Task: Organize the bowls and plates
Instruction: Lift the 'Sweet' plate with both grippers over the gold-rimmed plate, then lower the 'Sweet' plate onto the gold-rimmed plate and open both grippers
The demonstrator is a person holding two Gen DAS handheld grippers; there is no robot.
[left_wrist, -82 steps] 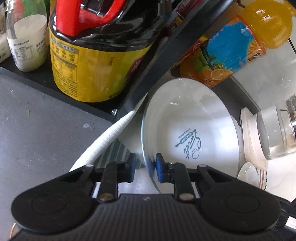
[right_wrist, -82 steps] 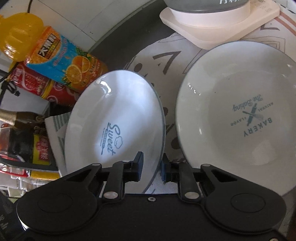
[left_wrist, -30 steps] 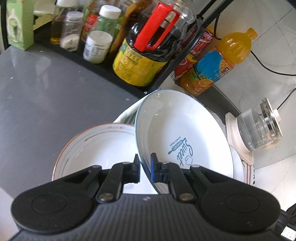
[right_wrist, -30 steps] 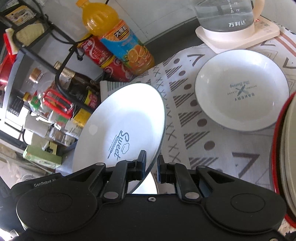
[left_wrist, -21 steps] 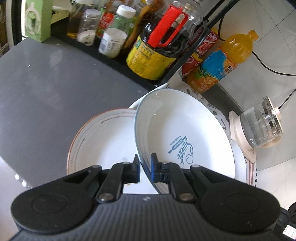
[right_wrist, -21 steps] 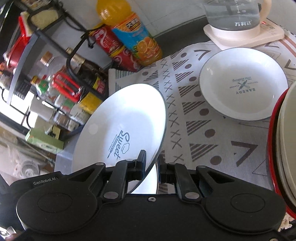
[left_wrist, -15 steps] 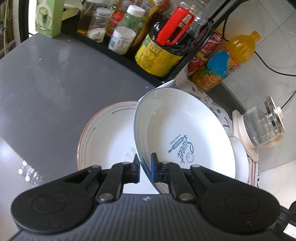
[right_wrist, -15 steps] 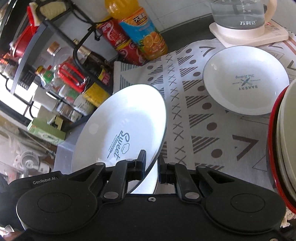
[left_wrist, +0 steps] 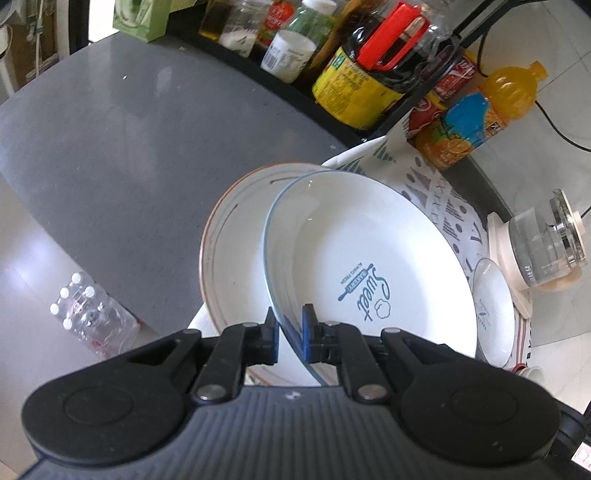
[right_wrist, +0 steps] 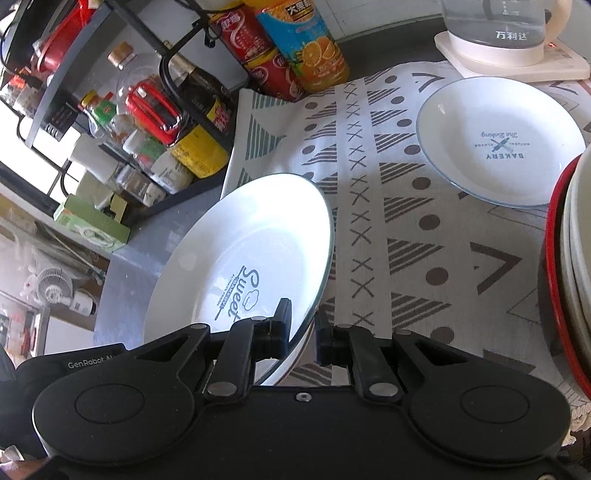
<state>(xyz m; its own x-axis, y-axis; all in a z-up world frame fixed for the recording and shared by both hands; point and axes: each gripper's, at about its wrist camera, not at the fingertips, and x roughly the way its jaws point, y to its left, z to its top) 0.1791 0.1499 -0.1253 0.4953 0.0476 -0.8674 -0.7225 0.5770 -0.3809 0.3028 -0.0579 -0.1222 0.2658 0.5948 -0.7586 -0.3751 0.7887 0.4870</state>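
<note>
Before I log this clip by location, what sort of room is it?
Most likely a home kitchen: a rack of sauce bottles, a glass kettle on its base, and the Sweet plate over a patterned cloth on a grey counter.

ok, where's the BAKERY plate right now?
In the right wrist view the BAKERY plate lies flat on the patterned cloth at upper right, just in front of the glass kettle's base.
</note>
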